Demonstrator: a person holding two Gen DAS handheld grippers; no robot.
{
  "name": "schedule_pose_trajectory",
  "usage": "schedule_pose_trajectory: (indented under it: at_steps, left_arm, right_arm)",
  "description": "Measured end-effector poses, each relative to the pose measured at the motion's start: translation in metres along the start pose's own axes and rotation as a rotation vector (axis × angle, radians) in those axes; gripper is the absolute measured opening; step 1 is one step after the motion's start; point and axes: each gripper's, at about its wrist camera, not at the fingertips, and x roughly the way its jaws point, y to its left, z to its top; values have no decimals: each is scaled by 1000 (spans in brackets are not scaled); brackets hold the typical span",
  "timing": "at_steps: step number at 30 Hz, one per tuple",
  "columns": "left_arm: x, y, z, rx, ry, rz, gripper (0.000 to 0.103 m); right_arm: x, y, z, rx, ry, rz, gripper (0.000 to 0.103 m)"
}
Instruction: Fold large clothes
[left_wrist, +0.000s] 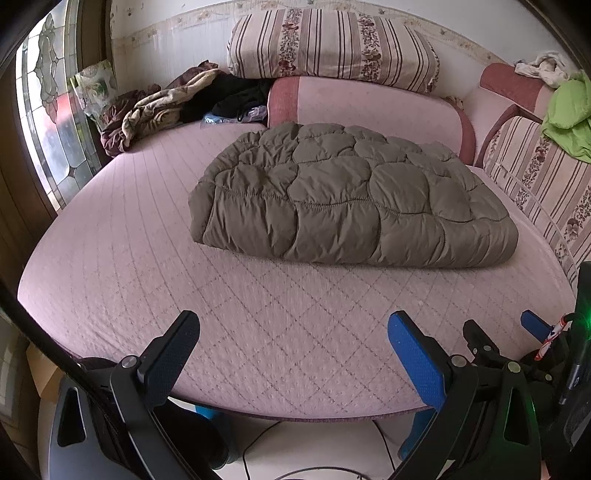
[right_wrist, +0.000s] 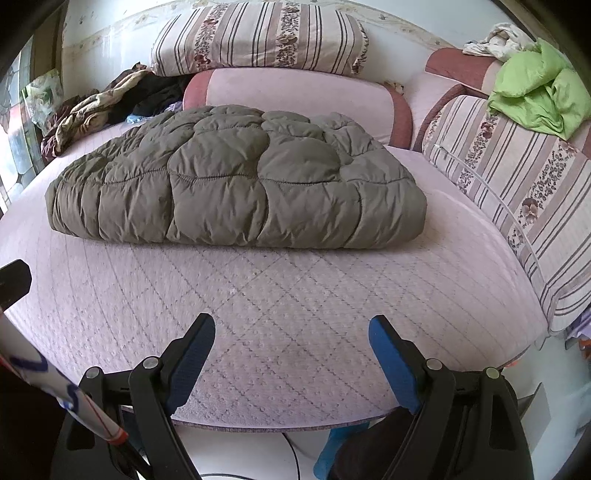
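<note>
An olive-green quilted puffer coat (left_wrist: 343, 195) lies folded into a thick rectangle in the middle of the pink quilted bed (left_wrist: 110, 266). It also shows in the right wrist view (right_wrist: 236, 181). My left gripper (left_wrist: 293, 325) is open and empty, held over the bed's near edge, well short of the coat. My right gripper (right_wrist: 291, 328) is open and empty too, also over the near edge (right_wrist: 258, 424) and apart from the coat. The right gripper's fingers (left_wrist: 532, 325) show at the right of the left wrist view.
A striped floral quilt (left_wrist: 332, 44) and pink bolsters (left_wrist: 369, 103) stand at the back. A heap of brown and black clothes (left_wrist: 166, 103) lies back left. A green garment (right_wrist: 535, 92) rests on striped cushions (right_wrist: 517, 192) at the right. A window (left_wrist: 48, 110) is left.
</note>
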Motion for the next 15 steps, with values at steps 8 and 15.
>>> schedule_pose_trajectory:
  at_steps: [8,15]
  left_arm:
    - [8,1,-1,-3,22,-6,101]
    - [14,4,-2,-10,37,-6,101]
  right_arm:
    - [5,5,-1,-11,12,-2,89]
    - [9,8,-1,-18,20,-4,89]
